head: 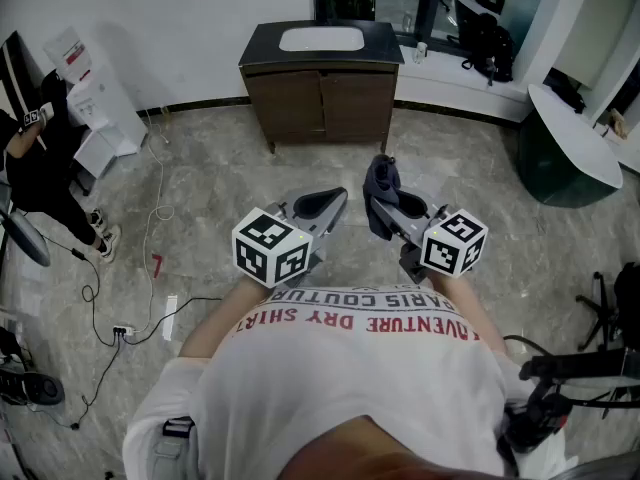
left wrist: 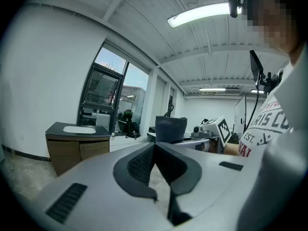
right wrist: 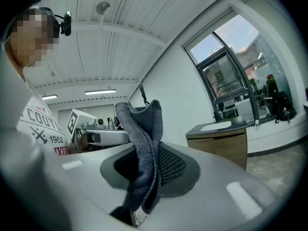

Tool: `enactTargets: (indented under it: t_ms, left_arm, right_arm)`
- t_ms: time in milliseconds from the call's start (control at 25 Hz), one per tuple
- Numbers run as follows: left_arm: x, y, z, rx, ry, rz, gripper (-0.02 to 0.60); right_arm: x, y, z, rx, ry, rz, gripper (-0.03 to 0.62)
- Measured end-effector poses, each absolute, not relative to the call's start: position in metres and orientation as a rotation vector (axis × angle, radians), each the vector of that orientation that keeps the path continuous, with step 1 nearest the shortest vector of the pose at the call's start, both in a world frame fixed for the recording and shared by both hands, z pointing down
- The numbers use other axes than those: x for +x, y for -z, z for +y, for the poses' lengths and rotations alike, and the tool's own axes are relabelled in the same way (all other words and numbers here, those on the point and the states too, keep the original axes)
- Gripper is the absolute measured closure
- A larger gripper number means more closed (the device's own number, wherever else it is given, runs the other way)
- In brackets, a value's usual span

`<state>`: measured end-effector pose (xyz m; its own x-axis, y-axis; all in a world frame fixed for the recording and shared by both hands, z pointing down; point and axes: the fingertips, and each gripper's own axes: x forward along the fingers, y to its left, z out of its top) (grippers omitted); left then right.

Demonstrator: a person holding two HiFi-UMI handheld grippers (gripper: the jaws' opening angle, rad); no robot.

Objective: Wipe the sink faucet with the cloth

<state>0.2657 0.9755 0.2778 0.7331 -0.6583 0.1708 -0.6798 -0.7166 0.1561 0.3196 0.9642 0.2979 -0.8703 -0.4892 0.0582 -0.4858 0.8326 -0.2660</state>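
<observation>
At the far left a person in black [head: 32, 153] stands by cables on the floor. My left claw [head: 333, 201] is held out over the marble floor [head: 200, 168] with its 2 jaws closed together on nothing. Well ahead stands the dark-topped cabinet [head: 322, 93] with its white sink [head: 322, 39]. My right claw [head: 388, 204] pinches the grey cloth [head: 380, 180], folded upright between its jaws, far from the sink.
</observation>
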Motion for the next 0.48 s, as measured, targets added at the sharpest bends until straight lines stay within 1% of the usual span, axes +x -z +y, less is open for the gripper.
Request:
enactTargets:
  t_ms: [480]
  left_arm:
    - [0.27,-0.291,0.965,2.719,-0.17,-1.063,0.581]
  right_arm:
    - [0.321,-0.308,0.957,-0.791,0.36,3.027,0.516]
